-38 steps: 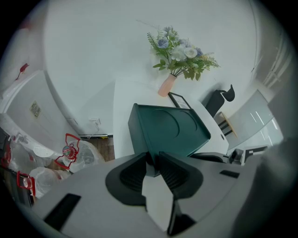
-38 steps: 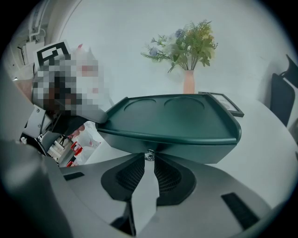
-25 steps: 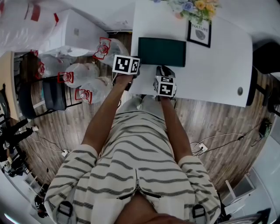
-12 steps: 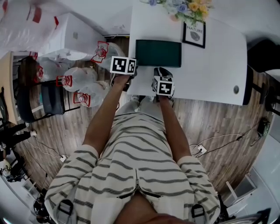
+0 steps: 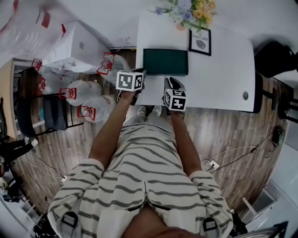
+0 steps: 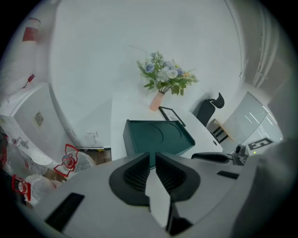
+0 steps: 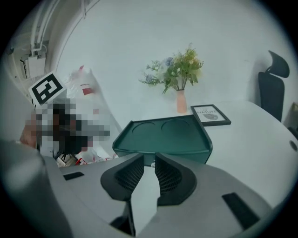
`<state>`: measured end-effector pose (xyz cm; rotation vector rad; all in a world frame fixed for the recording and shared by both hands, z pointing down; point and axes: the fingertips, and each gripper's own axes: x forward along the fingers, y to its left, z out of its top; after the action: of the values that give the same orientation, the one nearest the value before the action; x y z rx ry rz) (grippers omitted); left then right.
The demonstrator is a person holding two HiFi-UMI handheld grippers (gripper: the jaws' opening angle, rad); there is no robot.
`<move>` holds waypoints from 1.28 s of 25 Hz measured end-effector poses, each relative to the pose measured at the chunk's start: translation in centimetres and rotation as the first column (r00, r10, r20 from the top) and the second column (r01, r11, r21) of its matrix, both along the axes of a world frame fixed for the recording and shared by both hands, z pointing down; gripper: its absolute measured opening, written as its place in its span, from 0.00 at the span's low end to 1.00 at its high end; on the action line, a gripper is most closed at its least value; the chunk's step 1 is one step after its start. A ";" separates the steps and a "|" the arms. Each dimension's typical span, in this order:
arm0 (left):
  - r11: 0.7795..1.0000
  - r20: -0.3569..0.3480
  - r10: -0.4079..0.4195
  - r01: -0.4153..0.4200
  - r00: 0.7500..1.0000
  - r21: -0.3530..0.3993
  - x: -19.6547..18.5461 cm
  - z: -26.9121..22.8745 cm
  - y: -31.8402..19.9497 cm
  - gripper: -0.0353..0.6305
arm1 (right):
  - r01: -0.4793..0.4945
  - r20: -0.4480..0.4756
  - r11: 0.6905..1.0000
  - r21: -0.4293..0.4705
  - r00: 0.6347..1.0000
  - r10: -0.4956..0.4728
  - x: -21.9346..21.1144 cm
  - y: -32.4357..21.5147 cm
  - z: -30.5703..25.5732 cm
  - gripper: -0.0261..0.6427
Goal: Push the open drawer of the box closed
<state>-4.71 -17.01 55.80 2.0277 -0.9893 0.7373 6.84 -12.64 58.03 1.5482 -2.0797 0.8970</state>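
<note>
A dark green box [image 5: 165, 61] with two round recesses in its lid sits near the front left of the white table [image 5: 214, 79]. It also fills the middle of the left gripper view [image 6: 158, 135] and the right gripper view [image 7: 163, 135]. I see no drawer sticking out of its front face. My left gripper [image 5: 140, 72] hovers at the box's near left corner and my right gripper [image 5: 170, 81] just before its front. Both point down at it without touching. The left gripper's [image 6: 152, 155] jaws show only a thin slit, empty. The right gripper's [image 7: 149, 157] jaws have just closed a little, also empty.
A vase of flowers [image 5: 191, 9] and a framed picture [image 5: 200, 41] stand behind the box. Clear bags of bottles [image 5: 88, 88] and a white cabinet [image 5: 74, 42] crowd the floor left of the table. A black chair [image 5: 274, 58] stands to the right.
Both grippers have lifted a little in front of the box. The box has not moved on the table.
</note>
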 end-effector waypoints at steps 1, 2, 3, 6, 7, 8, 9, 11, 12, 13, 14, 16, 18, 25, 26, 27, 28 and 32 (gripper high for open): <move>1.000 -0.010 0.000 0.000 1.000 0.015 0.1 -0.6 0.2 0.11 | -0.007 0.008 1.000 0.015 1.000 0.007 0.2 0.1 -0.7 0.17; 1.000 -0.021 0.001 0.000 1.000 0.031 0.2 -1.2 0.3 0.09 | -0.013 0.016 0.999 0.031 1.000 0.013 0.3 0.3 -1.5 0.16; 0.999 -0.030 0.001 0.001 1.000 0.049 0.2 -1.9 0.4 0.08 | -0.018 0.024 0.999 0.047 1.000 0.017 0.5 0.4 -2.2 0.16; 0.995 -0.052 0.010 -0.005 0.999 0.101 0.4 -4.0 1.3 0.06 | -0.020 0.039 0.996 0.092 0.999 0.017 0.5 1.0 -4.6 0.14; 0.992 -0.057 0.017 -0.010 0.998 0.122 0.5 -4.8 1.6 0.06 | -0.018 0.043 0.994 0.107 0.999 0.013 0.5 1.2 -5.4 0.13; 0.989 -0.059 0.023 -0.014 0.998 0.148 0.6 -5.6 1.9 0.06 | -0.017 0.047 0.992 0.123 0.999 0.011 0.4 1.4 -6.2 0.13; 0.984 -0.061 0.029 -0.017 0.998 0.179 0.7 -6.5 2.2 0.06 | -0.017 0.054 0.990 0.140 0.998 0.010 0.2 1.5 -7.0 0.12; 0.970 -0.067 0.035 -0.017 0.997 0.244 0.7 -8.2 2.7 0.06 | -0.023 0.074 0.985 0.172 0.997 0.010 0.0 1.8 -8.5 0.08; 0.962 -0.070 0.036 -0.015 0.997 0.273 0.7 -9.0 3.0 0.06 | -0.026 0.081 0.982 0.187 0.997 0.011 -0.2 2.0 -9.3 0.05; 0.953 -0.074 0.037 -0.013 0.997 0.301 0.7 -9.7 3.3 0.06 | -0.027 0.085 0.979 0.202 0.996 0.010 -0.3 2.2 -10.1 0.05; 0.945 -0.079 0.039 -0.012 0.996 0.327 0.7 -10.4 3.6 0.06 | -0.026 0.086 0.976 0.217 0.996 0.007 -0.4 2.5 -10.8 0.05; 0.928 -0.087 0.046 -0.011 0.995 0.372 0.7 -11.9 4.1 0.06 | -0.024 0.085 0.970 0.243 0.996 0.003 -0.6 2.9 -12.2 0.05; 0.912 -0.095 0.052 -0.009 0.994 0.409 0.7 -13.2 4.7 0.06 | -0.026 0.091 0.965 0.261 0.996 0.003 -0.9 3.3 -13.5 0.05; 0.861 -0.126 0.060 0.013 0.990 0.509 0.4 -17.8 6.1 0.06 | -0.039 0.096 0.941 0.336 0.995 0.007 -1.3 4.2 -17.8 0.05; 0.851 -0.128 0.064 0.013 0.990 0.525 0.4 -18.3 6.3 0.06 | -0.045 0.095 0.937 0.346 0.995 0.013 -1.2 4.3 -18.3 0.05; 0.840 -0.127 0.068 0.012 0.990 0.542 0.3 -18.8 6.4 0.06 | -0.051 0.096 0.933 0.356 0.995 0.018 -1.1 4.5 -18.7 0.05; 0.830 -0.125 0.073 0.009 0.989 0.558 0.3 -19.1 6.5 0.06 | -0.057 0.098 0.929 0.364 0.995 0.023 -1.1 4.6 -19.1 0.05; 0.797 -0.125 0.088 0.005 0.988 0.604 0.4 -19.9 7.1 0.06 | -0.074 0.107 0.914 0.398 0.994 0.034 -1.0 5.1 -20.7 0.05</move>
<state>-4.35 -9.88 35.88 2.6153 -1.2003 0.2899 5.86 -7.56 37.37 1.8019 -2.4169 0.5936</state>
